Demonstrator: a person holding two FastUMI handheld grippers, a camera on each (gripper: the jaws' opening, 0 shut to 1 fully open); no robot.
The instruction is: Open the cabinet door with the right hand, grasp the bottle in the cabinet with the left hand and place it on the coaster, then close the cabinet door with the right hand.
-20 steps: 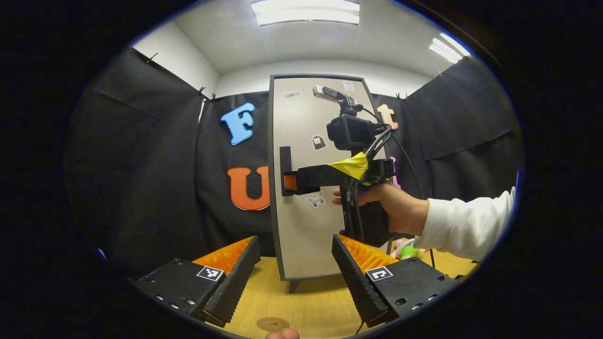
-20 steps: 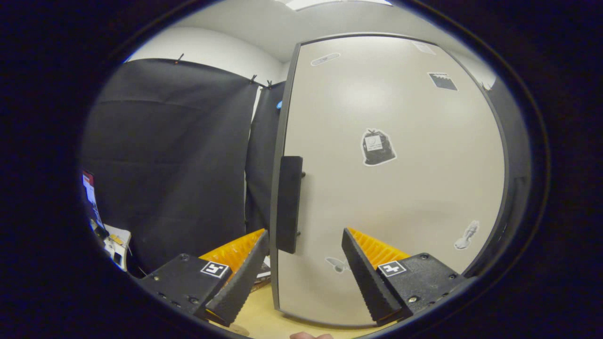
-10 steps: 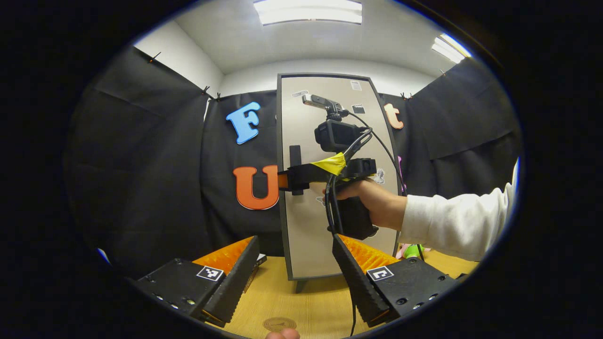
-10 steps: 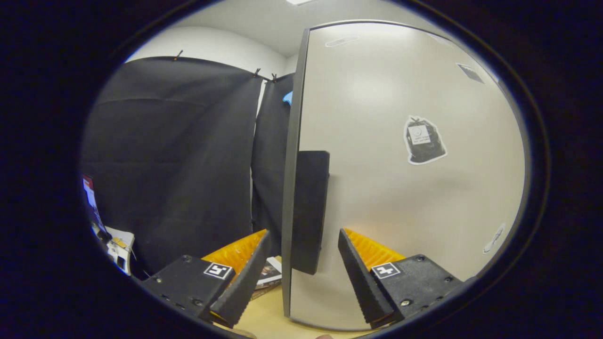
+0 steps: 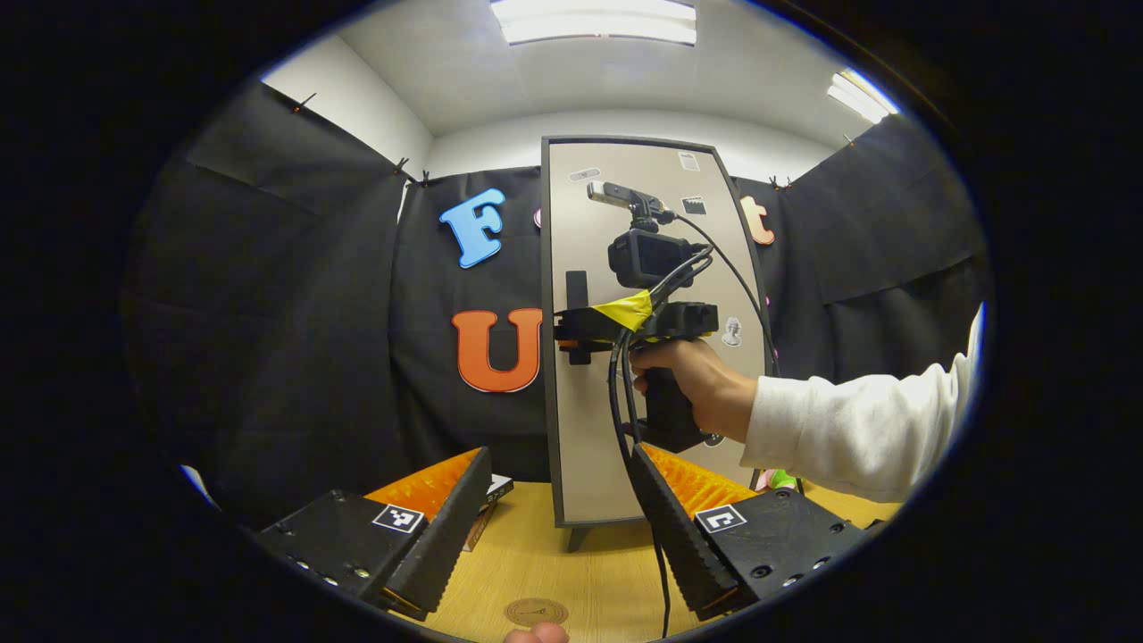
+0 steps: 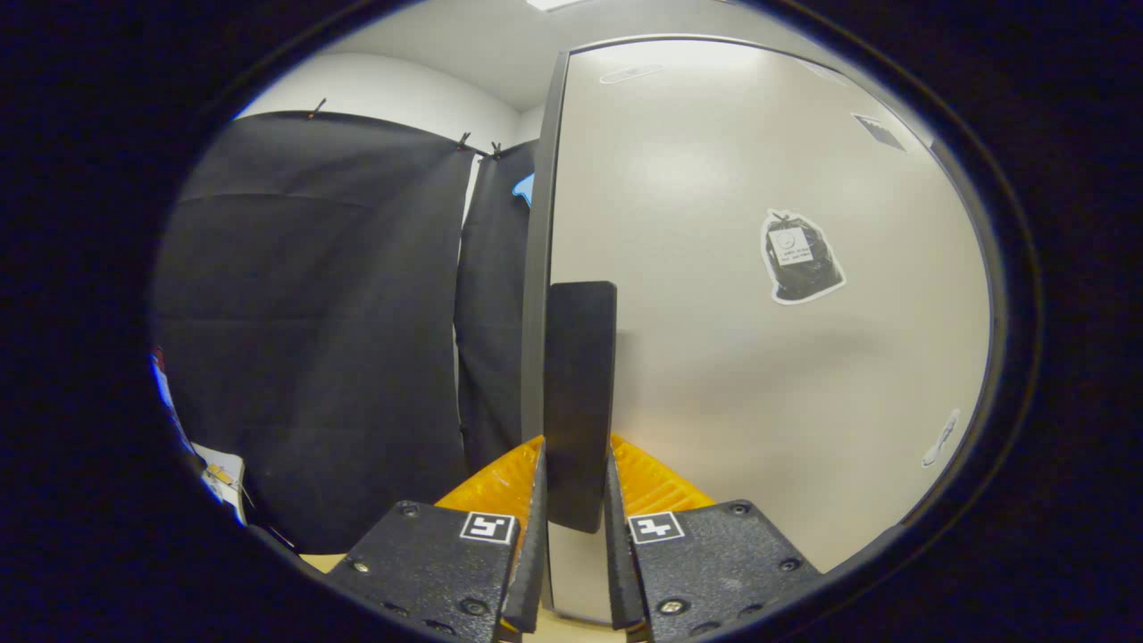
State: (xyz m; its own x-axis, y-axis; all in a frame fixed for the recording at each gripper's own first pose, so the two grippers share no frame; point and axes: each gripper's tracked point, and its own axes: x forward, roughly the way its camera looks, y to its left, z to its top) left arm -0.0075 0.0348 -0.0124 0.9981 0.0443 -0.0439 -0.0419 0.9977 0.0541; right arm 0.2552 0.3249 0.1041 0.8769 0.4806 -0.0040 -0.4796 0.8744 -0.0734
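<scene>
The right gripper (image 6: 571, 545) has its jaws pinched on the door handle (image 6: 579, 402); the cabinet door (image 5: 656, 357) looks shut, so the bottle is presumably inside; the left gripper (image 5: 558, 527) hangs wide open, empty, above the coaster (image 5: 536, 612) at the table's near edge (image 5: 589, 580); everything else remains.

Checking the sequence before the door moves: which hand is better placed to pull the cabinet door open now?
Right. The right tool has both fingers pressed on the door handle of the closed cabinet door. The left tool hangs open, back over the table near the coaster.
</scene>
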